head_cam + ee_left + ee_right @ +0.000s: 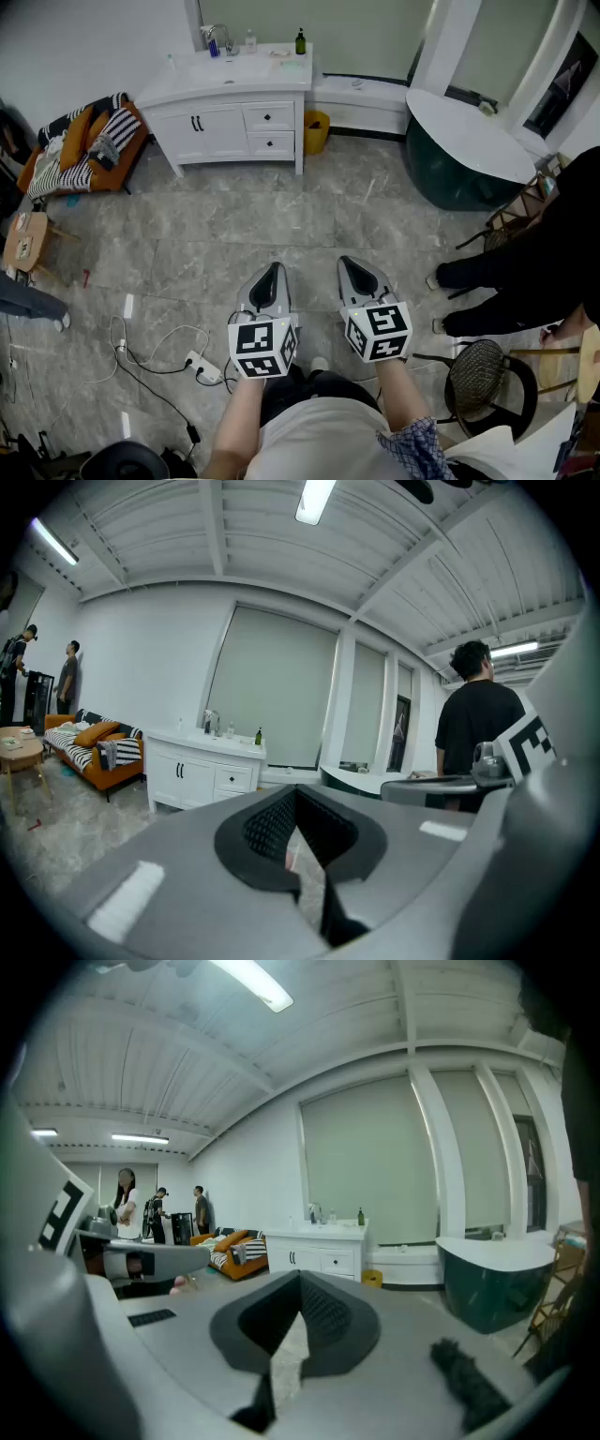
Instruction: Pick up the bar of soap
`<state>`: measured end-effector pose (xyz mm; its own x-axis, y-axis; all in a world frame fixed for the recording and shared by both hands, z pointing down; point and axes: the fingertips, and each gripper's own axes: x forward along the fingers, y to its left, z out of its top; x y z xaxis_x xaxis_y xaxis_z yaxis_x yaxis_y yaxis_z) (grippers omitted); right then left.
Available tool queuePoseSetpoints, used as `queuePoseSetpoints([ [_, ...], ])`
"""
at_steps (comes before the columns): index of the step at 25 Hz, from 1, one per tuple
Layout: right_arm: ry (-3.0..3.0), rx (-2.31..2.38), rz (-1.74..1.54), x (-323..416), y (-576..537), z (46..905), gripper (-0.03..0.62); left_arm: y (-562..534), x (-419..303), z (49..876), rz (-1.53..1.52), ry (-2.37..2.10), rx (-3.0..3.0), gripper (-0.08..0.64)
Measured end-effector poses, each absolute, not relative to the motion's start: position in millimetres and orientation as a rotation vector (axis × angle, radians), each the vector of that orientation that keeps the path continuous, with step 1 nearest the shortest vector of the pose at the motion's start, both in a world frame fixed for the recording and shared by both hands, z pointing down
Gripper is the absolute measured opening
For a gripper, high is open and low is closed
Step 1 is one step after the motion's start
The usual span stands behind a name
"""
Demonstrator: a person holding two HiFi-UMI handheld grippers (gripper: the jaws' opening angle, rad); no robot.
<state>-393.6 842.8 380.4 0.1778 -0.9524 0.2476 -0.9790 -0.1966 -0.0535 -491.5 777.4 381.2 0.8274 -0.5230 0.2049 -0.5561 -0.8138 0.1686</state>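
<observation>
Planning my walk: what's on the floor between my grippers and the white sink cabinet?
Only bare grey tiled floor before the white sink cabinet, per the head view.

Grey tiled floor (281, 225): white vanity (234, 122), orange sofa (77, 141), power strip (202, 366), cables.

Looks like a mock bathroom staged inside a big studio hall, not a lived-in home. Shows a white vanity (230, 117) with a basin tap (217, 37) and a dark bottle (300, 41) at 12 o'clock, a dark green bathtub (448, 183) with a white rim at 2 o'clock, and an orange sofa (77, 141) under a striped throw at 10 o'clock. Carries grey stone-look tiles across the floor (281, 220), with a power strip (202, 366) and loose cables at 8 o'clock. Has a ribbed industrial ceiling with tube lights (314, 499), tall blinds (272, 691), and people (67, 672) standing about.
</observation>
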Motion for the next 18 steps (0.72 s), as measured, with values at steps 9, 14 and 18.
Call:
queuePoseSetpoints([
  [9,-1.907,2.292,0.343,-385.7,844.6,381.4,0.012,779.0,-481.7,376.4,0.199,-0.837,2.755,0.005],
  [14,-1.920,2.255,0.334,-382.4,844.6,383.3,0.014,779.5,-478.7,376.1,0.197,-0.850,2.747,0.005],
  [18,-1.974,2.244,0.325,-382.3,846.2,381.6,0.014,781.3,-477.4,375.9,0.200,-0.868,2.742,0.005],
])
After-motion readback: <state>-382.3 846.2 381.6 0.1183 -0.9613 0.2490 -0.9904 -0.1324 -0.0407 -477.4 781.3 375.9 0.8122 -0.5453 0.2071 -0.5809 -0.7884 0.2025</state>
